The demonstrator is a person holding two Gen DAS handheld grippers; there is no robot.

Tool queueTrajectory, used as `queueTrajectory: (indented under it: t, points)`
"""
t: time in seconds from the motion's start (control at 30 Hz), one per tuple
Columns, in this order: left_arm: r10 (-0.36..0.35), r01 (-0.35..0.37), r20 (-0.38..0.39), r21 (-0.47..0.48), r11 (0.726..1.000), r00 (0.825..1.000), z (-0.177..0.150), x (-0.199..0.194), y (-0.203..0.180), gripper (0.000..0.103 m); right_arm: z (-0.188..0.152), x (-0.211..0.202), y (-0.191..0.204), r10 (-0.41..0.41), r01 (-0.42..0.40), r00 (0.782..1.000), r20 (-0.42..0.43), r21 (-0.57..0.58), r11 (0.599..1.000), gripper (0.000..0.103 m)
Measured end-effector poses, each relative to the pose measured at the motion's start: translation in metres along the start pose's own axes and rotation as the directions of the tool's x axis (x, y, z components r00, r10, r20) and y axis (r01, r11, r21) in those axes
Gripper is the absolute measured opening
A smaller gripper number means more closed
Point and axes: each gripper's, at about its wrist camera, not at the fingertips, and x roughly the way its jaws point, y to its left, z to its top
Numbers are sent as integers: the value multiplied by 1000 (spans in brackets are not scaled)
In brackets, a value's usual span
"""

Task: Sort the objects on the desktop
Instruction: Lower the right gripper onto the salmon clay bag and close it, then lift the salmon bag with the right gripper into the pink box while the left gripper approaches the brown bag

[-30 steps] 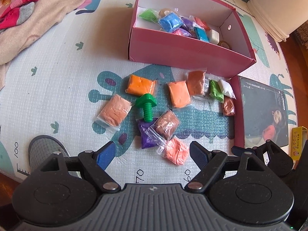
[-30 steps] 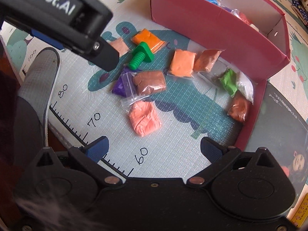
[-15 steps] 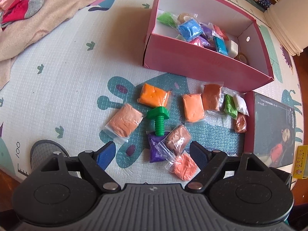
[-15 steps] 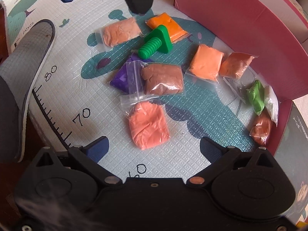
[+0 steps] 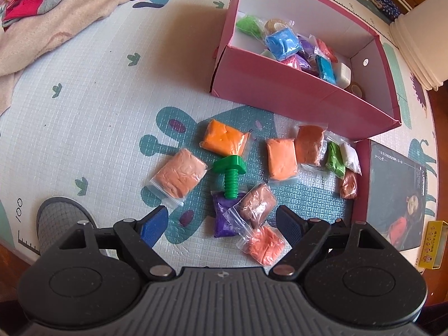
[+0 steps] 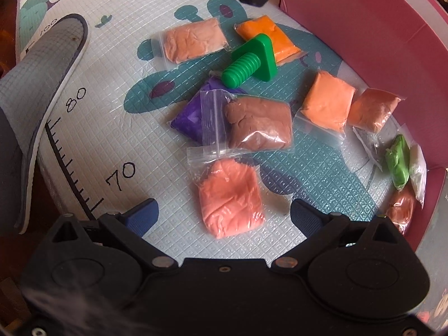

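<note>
Hovering above the play mat [image 5: 84, 117], the left gripper [image 5: 221, 224] has its jaws spread wide with nothing between the pads; the right gripper [image 6: 224, 212] is likewise spread and grips nothing, the coral clay bag [image 6: 229, 198] lying on the mat between its fingers, untouched.

Left to right in the left wrist view: grey slipper [image 5: 56, 218] at the mat edge; peach clay bag [image 5: 179, 177]; green plastic bolt [image 5: 229, 176], head resting against the orange clay bag [image 5: 224, 140], shank tip on the purple clay bag [image 5: 222, 215]; brown clay bag [image 5: 257, 204] overlapping the purple one; 2 more orange-toned bags, then small green, white and rust bags beside the pink box [image 5: 294, 95].

The box already holds blue, green, purple and other bags. A dark box lid [image 5: 397, 196] lies right of the loose bags.
</note>
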Motion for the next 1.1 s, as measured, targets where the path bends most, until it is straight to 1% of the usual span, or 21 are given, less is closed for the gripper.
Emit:
queueTrajectory:
  t: [0.17,0.23,0.4,0.5,0.57,0.7,0.77,0.8,0.83,1.1]
  points:
    - [2,-2,-4,-5,1000,1000,0,1,1,84,1,-1,-5,37,-37,999,6,24,999,101]
    - [2,-2,-6,-7,1000,1000,0,2,1,84,0,-2,-5,41,-41,999,9,18,999,101]
    - [4,-4,-8,-7,1000,1000,1,2,1,84,-3,-8,-5,51,-51,999,10,22,998,97]
    - [6,-6,-8,-5,1000,1000,1,2,0,84,-4,-13,-6,47,-48,999,13,31,998,89]
    - [7,-7,-8,-4,1000,1000,1,3,-1,84,-6,-16,-8,43,-43,999,20,37,998,79]
    - [9,-9,-8,3,1000,1000,1,2,-3,84,-9,-22,-7,31,-32,999,25,34,999,70]
    - [10,-10,-7,6,1000,1000,1,2,-4,84,-9,-25,-5,34,-35,999,29,28,999,57]
    - [11,-11,-7,7,1000,1000,1,2,-5,84,-9,-27,-5,38,-39,999,31,26,999,52]
    - [12,-12,-7,8,1000,1000,1,2,-5,84,-9,-29,-4,42,-43,999,33,25,999,43]
    - [18,-18,-5,16,1000,1000,1,2,-8,84,-12,-37,-8,64,-65,998,27,52,996,42]
